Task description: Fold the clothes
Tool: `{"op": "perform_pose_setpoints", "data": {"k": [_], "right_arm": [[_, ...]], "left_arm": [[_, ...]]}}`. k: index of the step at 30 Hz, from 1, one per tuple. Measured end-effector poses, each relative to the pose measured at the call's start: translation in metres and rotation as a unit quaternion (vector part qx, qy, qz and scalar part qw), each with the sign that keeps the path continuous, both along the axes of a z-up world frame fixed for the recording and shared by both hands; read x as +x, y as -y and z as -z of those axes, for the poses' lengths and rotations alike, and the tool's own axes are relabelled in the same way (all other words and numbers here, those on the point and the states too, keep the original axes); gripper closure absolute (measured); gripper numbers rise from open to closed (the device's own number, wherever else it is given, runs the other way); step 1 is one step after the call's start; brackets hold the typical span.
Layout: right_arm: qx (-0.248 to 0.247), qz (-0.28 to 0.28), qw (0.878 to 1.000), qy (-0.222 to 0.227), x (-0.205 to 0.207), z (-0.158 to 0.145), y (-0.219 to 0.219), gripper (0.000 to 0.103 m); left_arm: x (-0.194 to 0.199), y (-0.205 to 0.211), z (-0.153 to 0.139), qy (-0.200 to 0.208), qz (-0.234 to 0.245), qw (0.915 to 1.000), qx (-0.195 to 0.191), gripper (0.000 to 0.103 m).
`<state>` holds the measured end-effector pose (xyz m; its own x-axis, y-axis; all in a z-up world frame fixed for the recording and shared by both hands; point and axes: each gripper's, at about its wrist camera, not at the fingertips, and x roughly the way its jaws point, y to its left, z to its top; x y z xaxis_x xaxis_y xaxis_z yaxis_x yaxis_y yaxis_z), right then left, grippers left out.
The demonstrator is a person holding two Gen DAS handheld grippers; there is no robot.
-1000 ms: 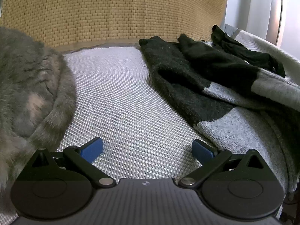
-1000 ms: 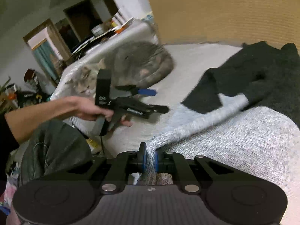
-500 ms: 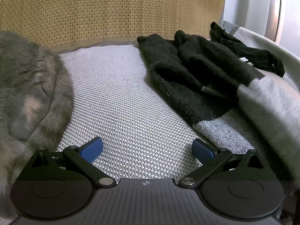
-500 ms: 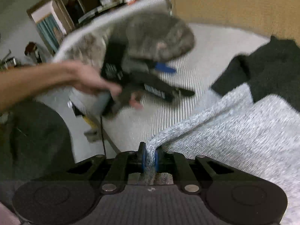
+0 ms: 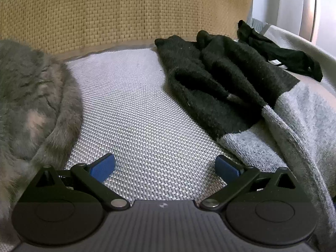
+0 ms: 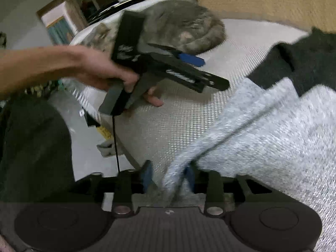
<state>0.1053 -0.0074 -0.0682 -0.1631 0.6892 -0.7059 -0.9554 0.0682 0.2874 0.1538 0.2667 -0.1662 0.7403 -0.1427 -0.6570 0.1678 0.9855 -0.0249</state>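
A: Left wrist view, item one: sweater (image 5: 241,96), grey and black, one piece. It lies on the woven white surface (image 5: 136,109), right of centre, long axis running from the near right to the far middle, black end toward the tan woven backrest (image 5: 126,10).

B: Other items?

A: One black garment (image 5: 279,52) behind it, shape hard to read. One grey cat (image 5: 31,105), cut off at the left edge. I see my left gripper (image 5: 164,166) with jaws spread wide, nothing between them.

B: Right side?

A: Blurred. My right gripper (image 6: 168,176) has its blue pads parted, with the sweater's grey edge (image 6: 262,130) passing between them; I cannot tell whether it grips. One hand (image 6: 105,73) holds the left gripper above the surface.
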Motion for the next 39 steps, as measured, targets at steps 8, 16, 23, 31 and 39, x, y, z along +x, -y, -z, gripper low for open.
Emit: {"op": "perform_pose_setpoints", "data": {"k": [8, 16, 23, 31, 39], "right_arm": [[-0.012, -0.067, 0.998, 0.0, -0.021, -0.001, 0.024, 0.056], [0.033, 0.005, 0.999, -0.005, 0.008, -0.019, 0.054, 0.056], [0.005, 0.025, 1.0, 0.01, 0.024, 0.017, 0.055, 0.055], [0.011, 0.011, 1.0, 0.015, 0.022, 0.019, 0.05, 0.055], [0.021, 0.008, 1.0, -0.008, 0.029, 0.019, 0.053, 0.055]], "left_arm": [[-0.002, 0.009, -0.005, -0.011, -0.02, 0.9996, 0.019, 0.0], [-0.001, 0.027, -0.023, -0.022, -0.039, 0.9971, 0.062, 0.0], [0.001, 0.05, -0.049, -0.02, -0.037, 0.9923, 0.116, 0.0], [0.03, 0.064, -0.097, 0.036, -0.062, 0.9939, 0.084, 0.0], [0.105, 0.094, -0.101, 0.005, -0.056, 0.9973, 0.048, 0.0]]}}
